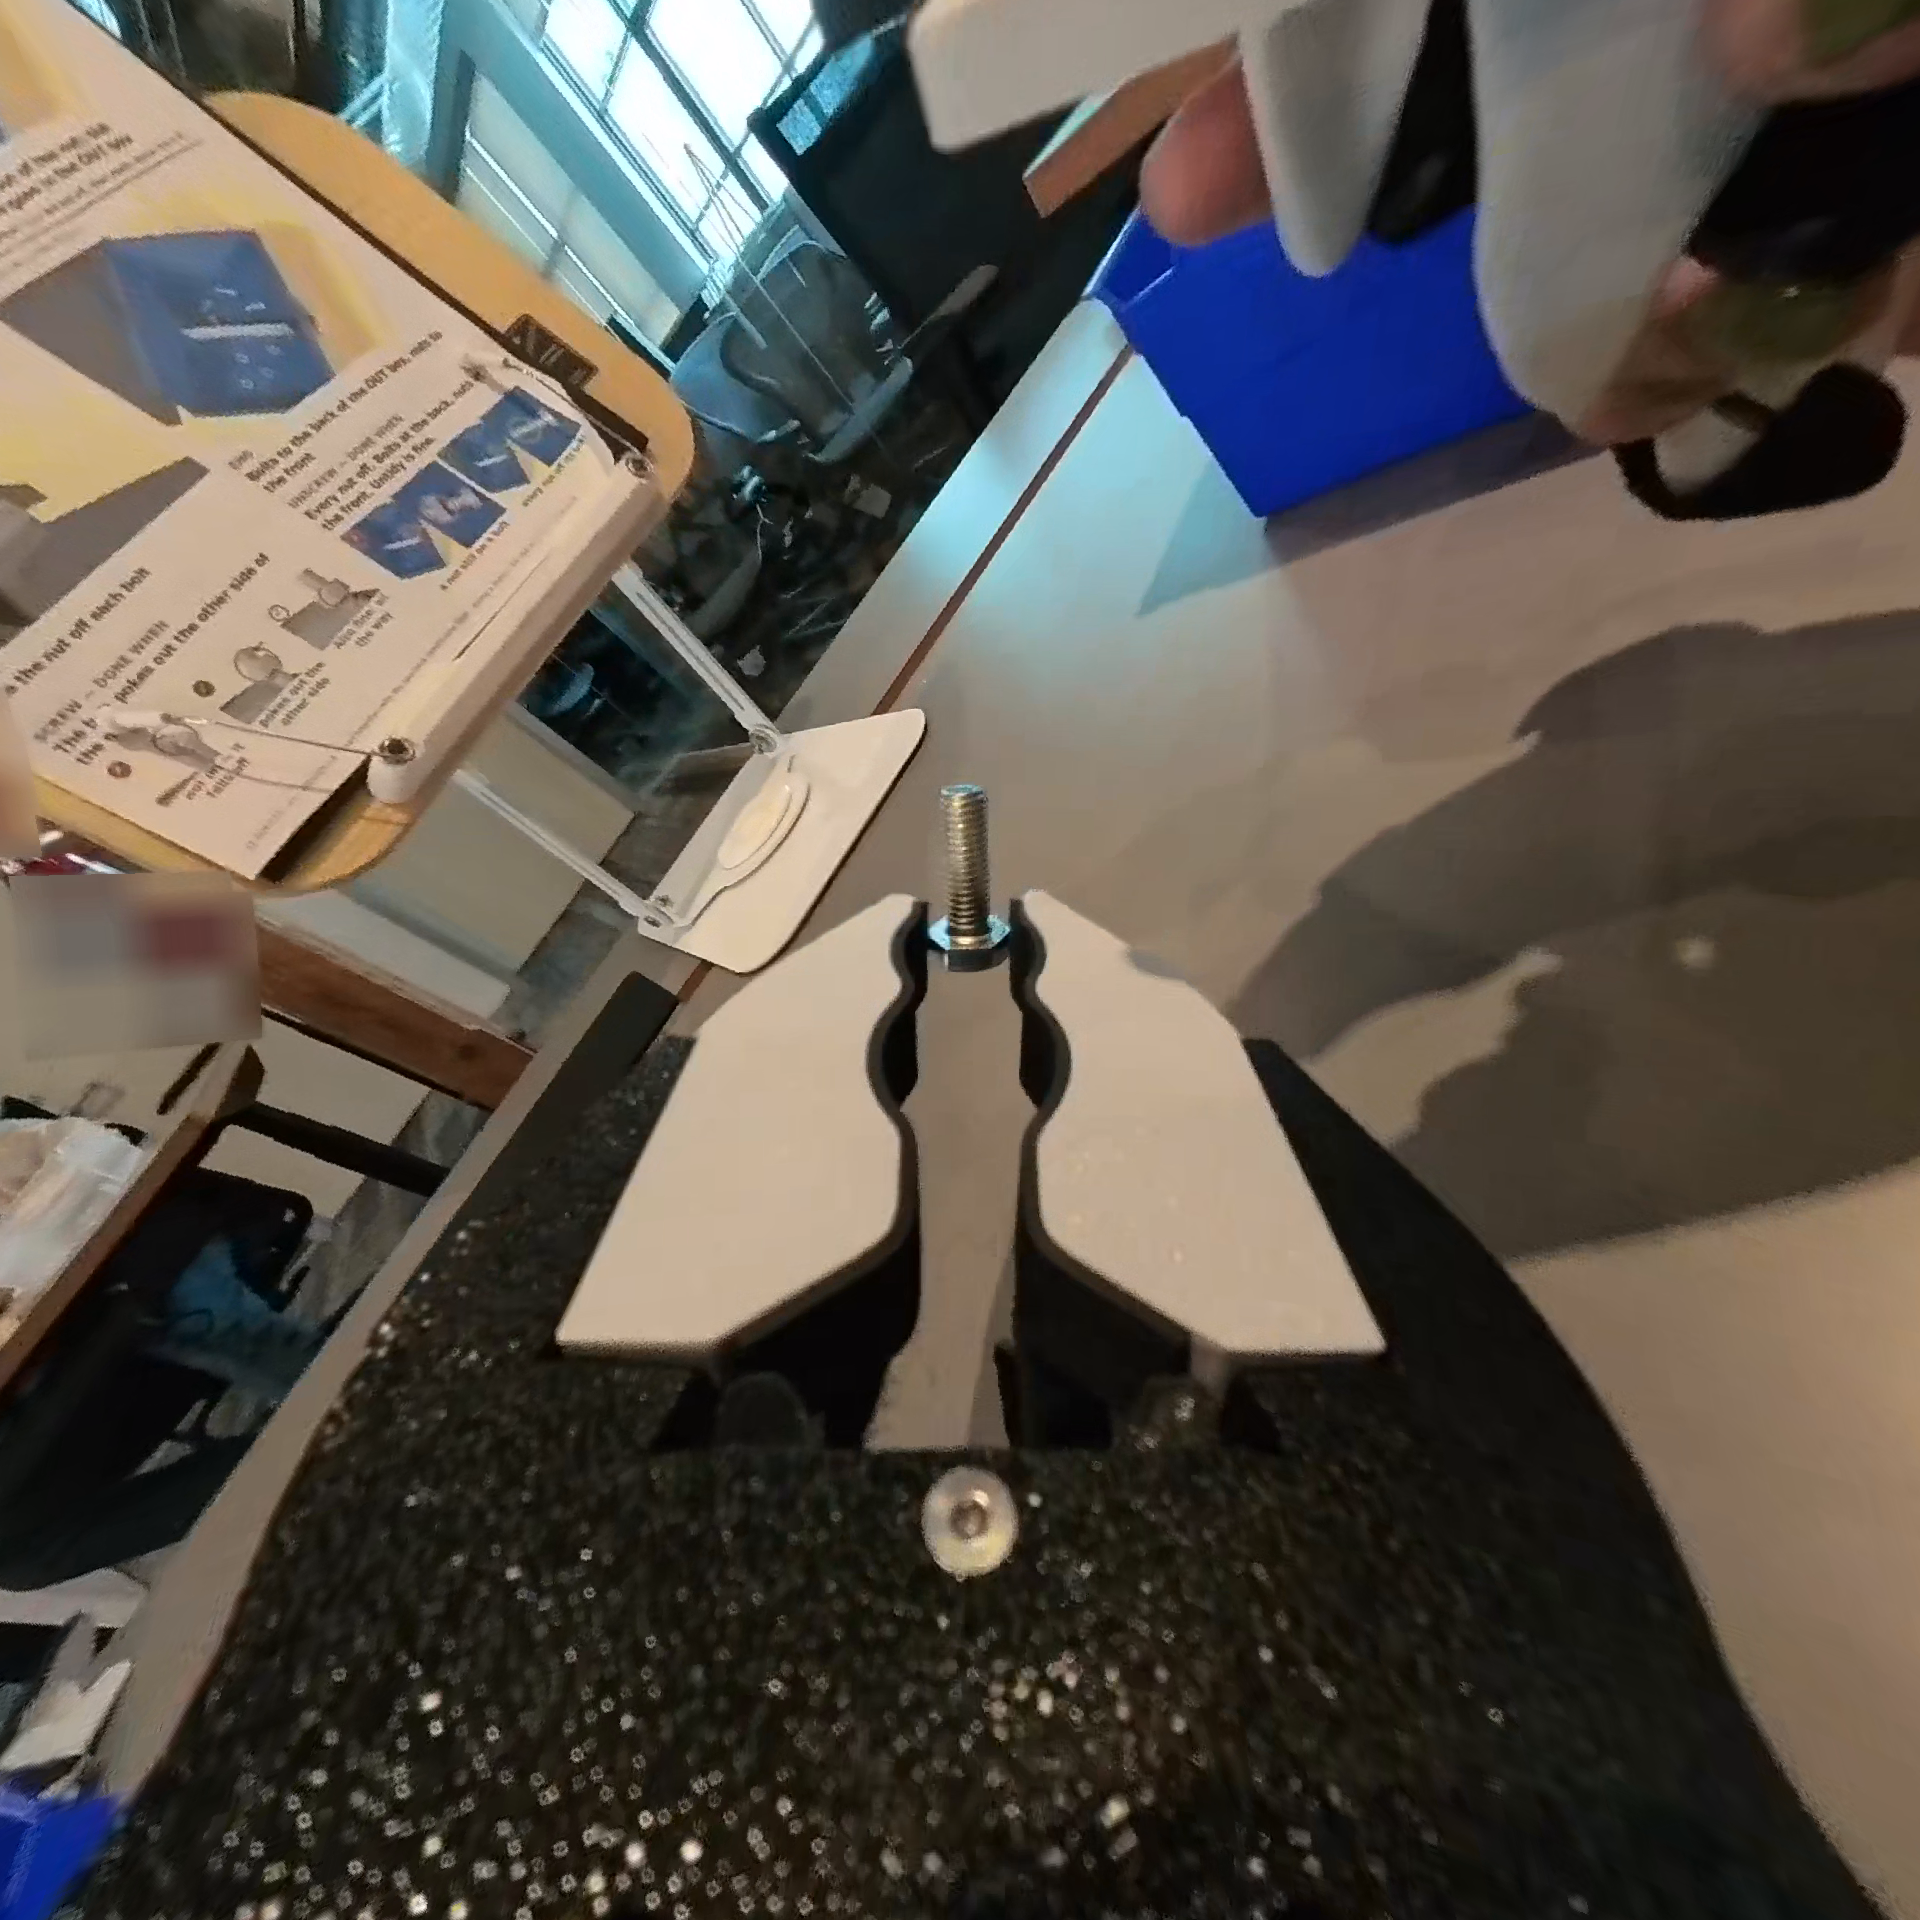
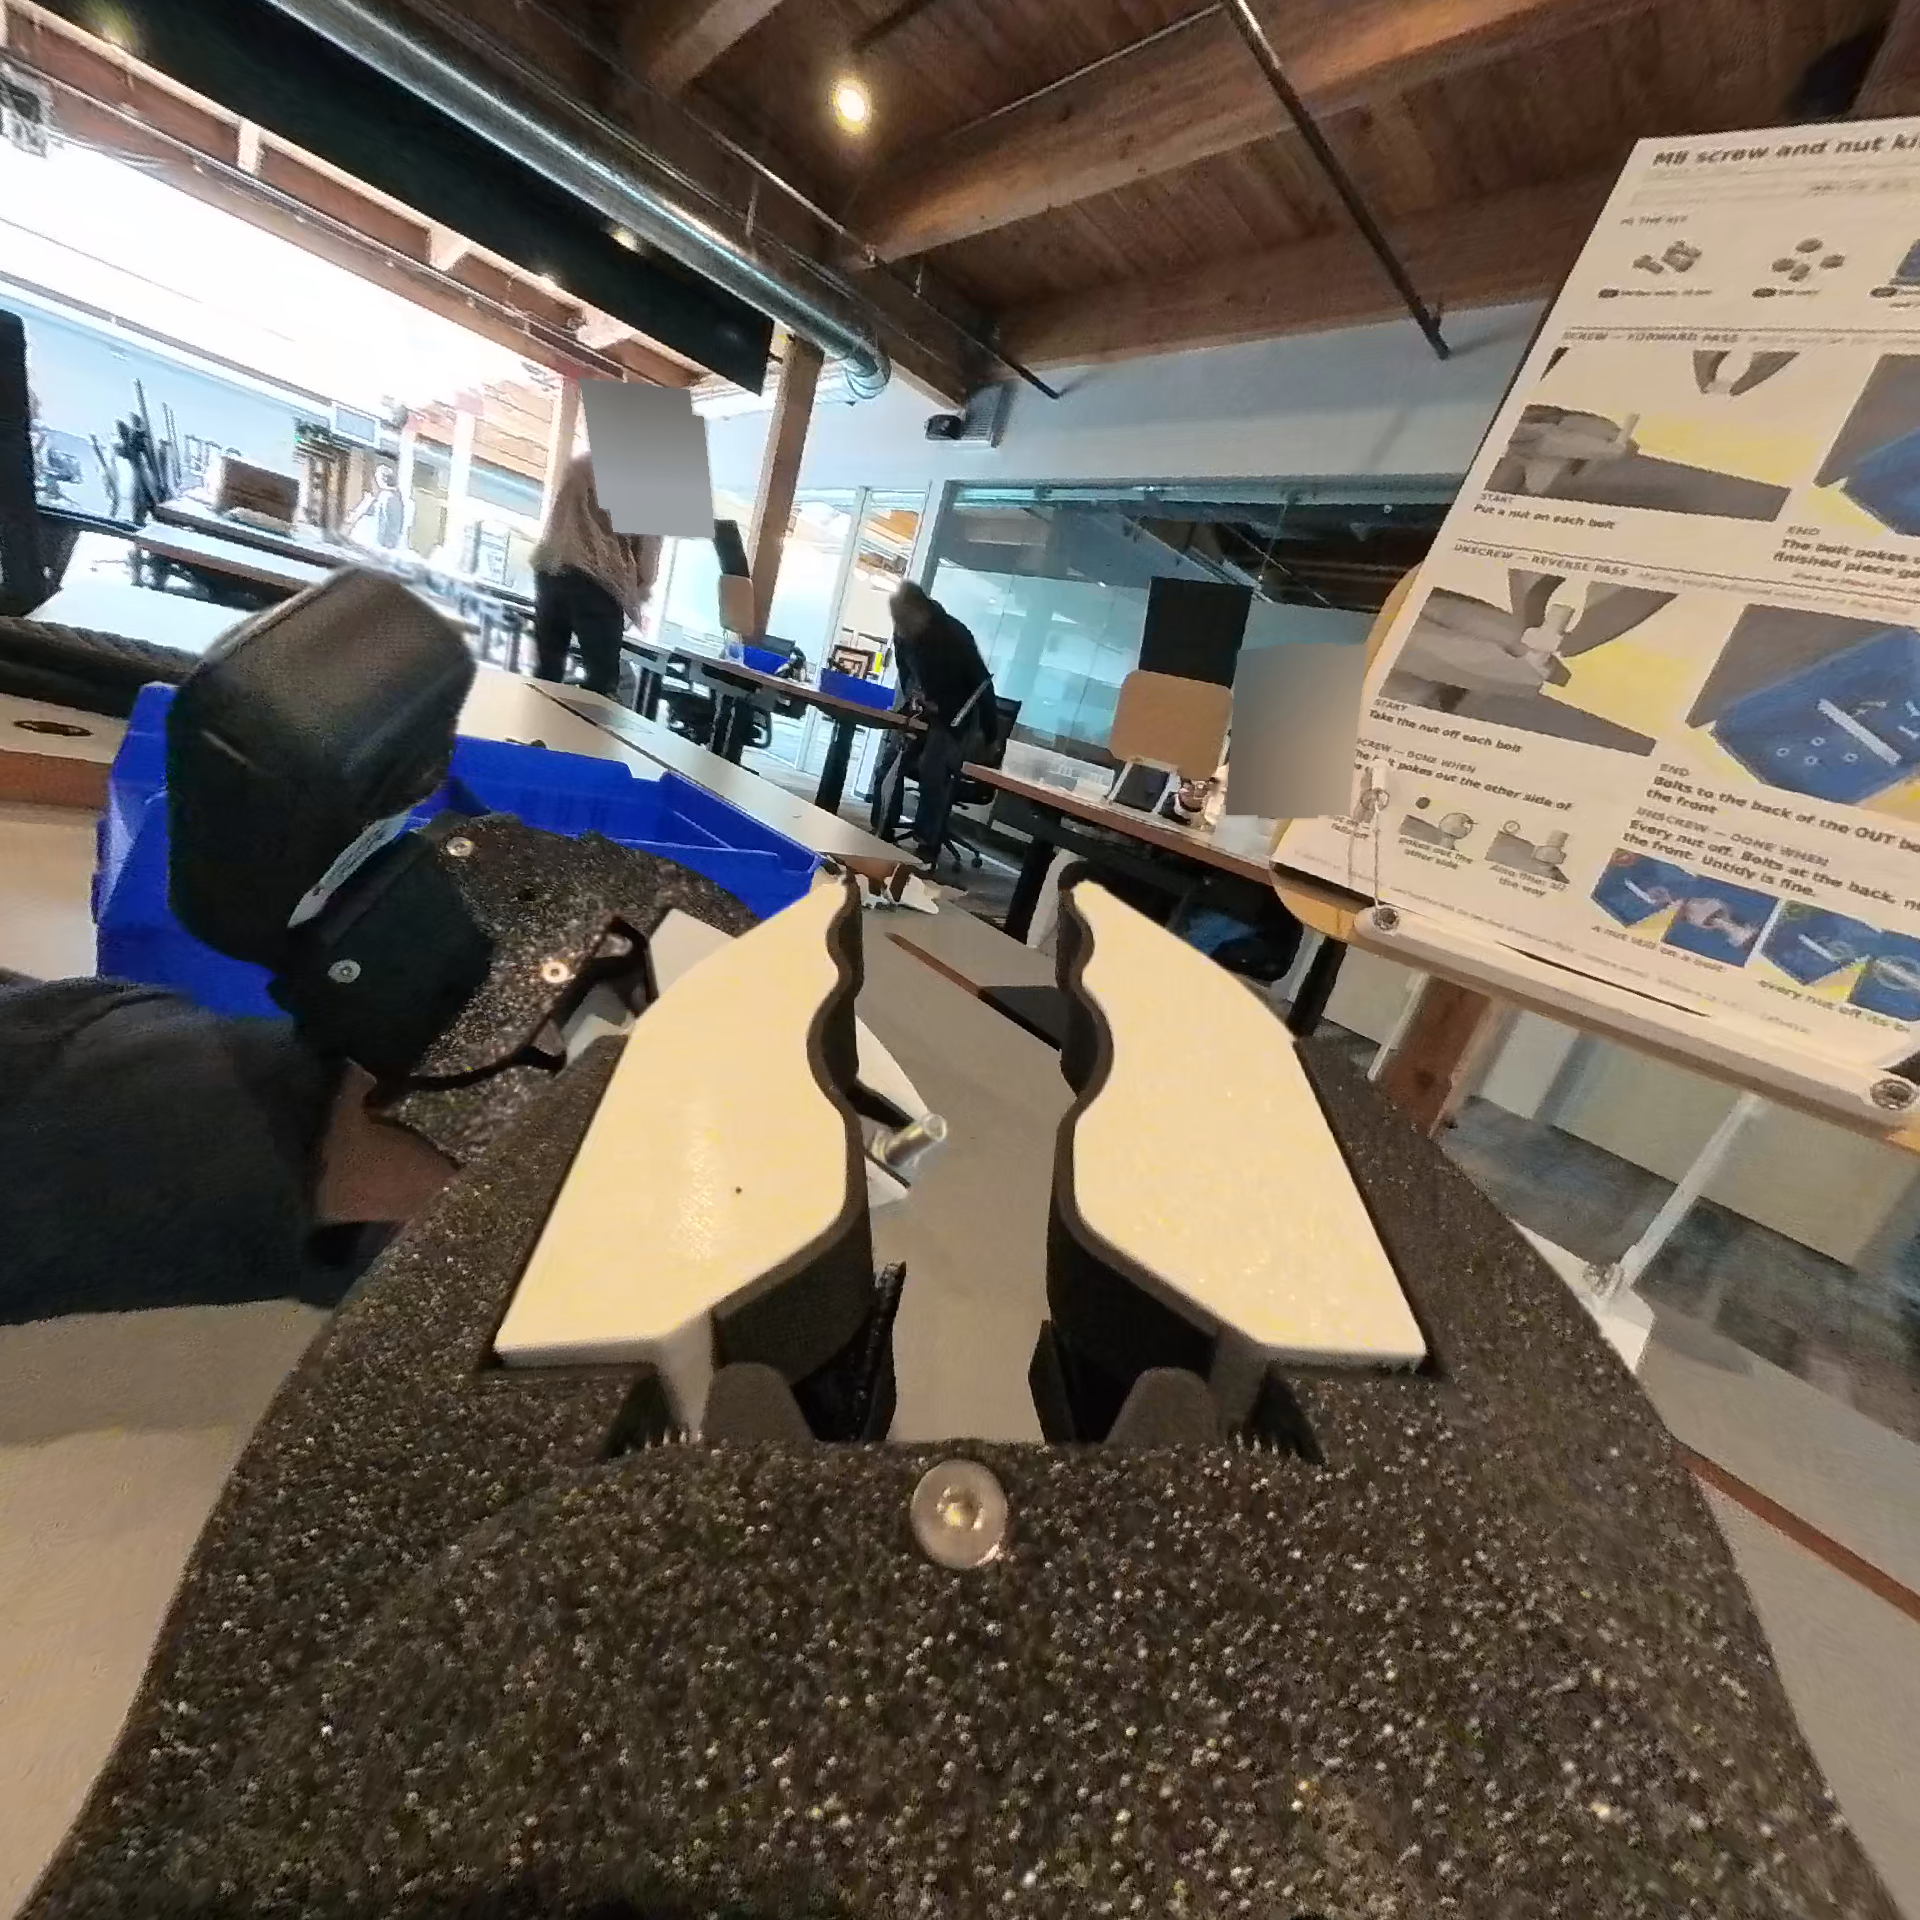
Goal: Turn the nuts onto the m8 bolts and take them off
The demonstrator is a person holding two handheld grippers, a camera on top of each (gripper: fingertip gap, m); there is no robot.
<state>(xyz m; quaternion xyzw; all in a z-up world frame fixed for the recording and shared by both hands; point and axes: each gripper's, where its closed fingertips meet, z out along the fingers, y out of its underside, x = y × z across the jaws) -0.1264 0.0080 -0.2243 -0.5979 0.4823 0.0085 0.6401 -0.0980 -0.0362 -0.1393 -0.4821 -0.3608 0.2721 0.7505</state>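
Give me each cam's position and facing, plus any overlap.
Left wrist: on the left gripper, facing along the grey table; own jaws clamp a bolt by its head; right gripper and a hand up top.
Right wrist: on the right gripper, facing across the room; own jaws open, left gripper beside.
Shared: bolt, blue bin, instruction sheet.

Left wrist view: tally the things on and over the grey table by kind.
Silver threaded bolt: 1
Blue plastic bin: 1
White-fingered grippers, left and right: 2
White stand foot plate: 1
Total: 5
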